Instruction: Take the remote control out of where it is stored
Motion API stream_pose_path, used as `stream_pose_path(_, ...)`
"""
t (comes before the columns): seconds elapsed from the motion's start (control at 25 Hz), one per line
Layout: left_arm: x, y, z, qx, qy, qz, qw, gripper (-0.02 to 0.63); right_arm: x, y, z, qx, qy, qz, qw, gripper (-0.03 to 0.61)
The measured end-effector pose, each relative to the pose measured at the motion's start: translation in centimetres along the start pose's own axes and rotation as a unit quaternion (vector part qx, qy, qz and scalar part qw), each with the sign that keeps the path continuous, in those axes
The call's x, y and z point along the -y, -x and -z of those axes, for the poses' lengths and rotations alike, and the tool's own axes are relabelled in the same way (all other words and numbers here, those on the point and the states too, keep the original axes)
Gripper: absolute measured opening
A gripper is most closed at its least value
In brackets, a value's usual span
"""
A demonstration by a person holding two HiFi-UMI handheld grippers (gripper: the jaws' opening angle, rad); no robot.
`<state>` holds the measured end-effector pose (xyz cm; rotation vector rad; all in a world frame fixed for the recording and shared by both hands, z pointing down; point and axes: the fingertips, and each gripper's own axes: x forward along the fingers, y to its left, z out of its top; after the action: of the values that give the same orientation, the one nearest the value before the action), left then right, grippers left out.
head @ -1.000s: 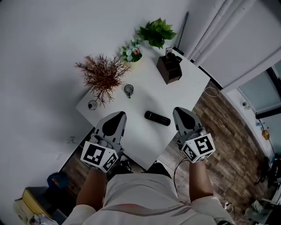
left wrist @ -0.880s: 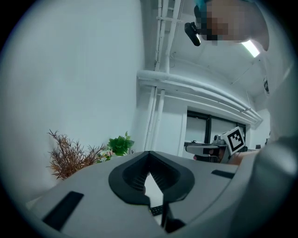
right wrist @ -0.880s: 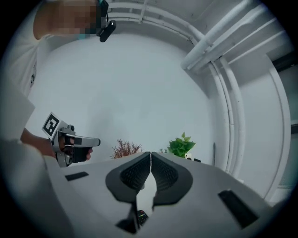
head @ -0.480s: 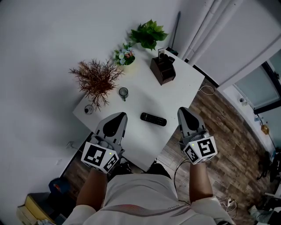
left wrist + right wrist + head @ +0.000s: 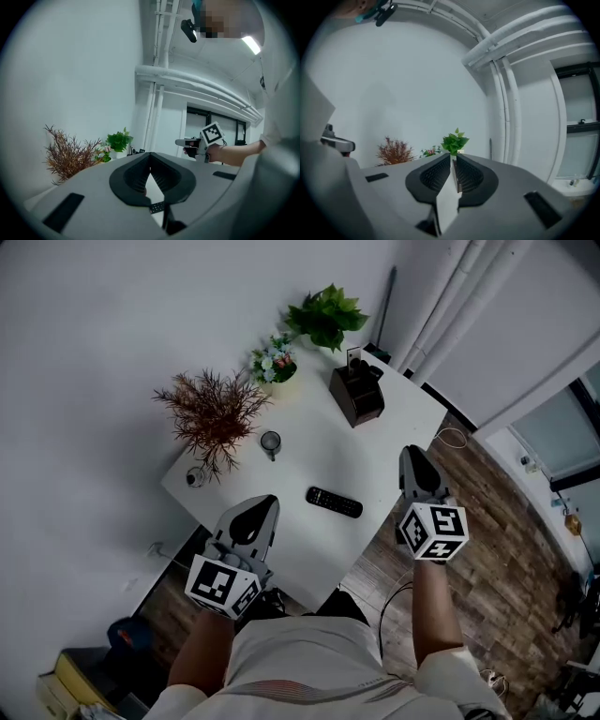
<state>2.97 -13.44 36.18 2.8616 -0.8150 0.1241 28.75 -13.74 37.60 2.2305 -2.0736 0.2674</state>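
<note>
In the head view, the remote control (image 5: pixel 335 502) lies flat on the white surface (image 5: pixel 319 446), clear of the brown holder (image 5: pixel 357 392) (which stands well apart at the far corner). Its long axis runs across the picture. The left end is a little farther from me and the right end is toward the near right edge; which end is its front is too small to tell. Bare surface lies all round it, with a glass (image 5: pixel 271 441) well apart beyond. My left gripper (image 5: pixel 260 504) hangs over the near edge, left of the remote. My right gripper (image 5: pixel 413 454) sits at the right edge, its marker cube over the wooden floor (image 5: pixel 487 549).

In the left gripper view, my fingers meet at the tips and hold nothing. Through the gap beneath them a bit of the remote's keypad shows.

In the right gripper view, my fingers are all but closed, having just eased apart by a sliver, with nothing between them. They point toward the green plant (image 5: pixel 454 140).
</note>
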Motion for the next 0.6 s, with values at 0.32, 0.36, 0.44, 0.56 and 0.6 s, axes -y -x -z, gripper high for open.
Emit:
stream_pose_path(0.32,-1.5,-0.2,2.2,-0.024,0.017,-0.032,0.9991,0.008,4.0,-11.9,0.5,-0.033,-0.032,0.064,0.997,0.144)
stream_pose_path(0.36,-1.7,-0.3,2.4,-0.026,0.017,-0.035,0.9989,0.008,4.4,-13.5,0.8,-0.038,-0.035,0.072,0.996,0.147)
stream_pose_path(0.44,-2.1,-0.5,2.8,-0.029,0.019,-0.040,0.9986,0.008,5.3,-16.5,2.0,-0.051,-0.046,0.090,0.994,0.156)
stream_pose_path(0.56,-2.7,-0.8,3.5,-0.035,0.023,-0.047,0.9980,0.008,6.7,-20.5,4.4,-0.076,-0.070,0.113,0.988,0.161)
stream_pose_path(0.6,-2.9,-0.9,3.8,-0.038,0.025,-0.049,0.9978,0.008,7.0,-21.7,5.2,-0.085,-0.073,0.118,0.987,0.166)
